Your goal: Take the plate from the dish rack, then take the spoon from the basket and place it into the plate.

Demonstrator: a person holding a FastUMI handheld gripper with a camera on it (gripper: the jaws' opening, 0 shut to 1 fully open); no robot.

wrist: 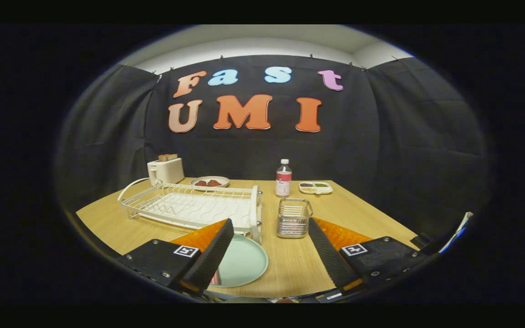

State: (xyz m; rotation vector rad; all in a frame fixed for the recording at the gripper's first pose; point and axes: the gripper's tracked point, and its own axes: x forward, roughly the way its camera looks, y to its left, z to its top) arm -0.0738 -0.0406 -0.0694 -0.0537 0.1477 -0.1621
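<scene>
The plate (pixel 243 262) lies flat on the surface (pixel 362 209), lower centre, beside the empty dish rack (pixel 189 207). Your fingers (pixel 271 255) are spread, holding nothing. The spoon step appears next: approach the basket (pixel 294 217) ahead; its contents cannot be made out.

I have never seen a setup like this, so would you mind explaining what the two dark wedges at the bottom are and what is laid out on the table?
The wedges are the two fingers of a handheld gripper; the camera rides on it and looks forward along them. They stand wide apart and hold nothing. On the wooden table, a pale green plate lies flat by the left finger, in front of the white dish rack. A wire basket stands just ahead, between the fingers; I cannot make out a spoon in it. Farther back are a toaster, a bottle, a bowl and a small divided tray.
</scene>
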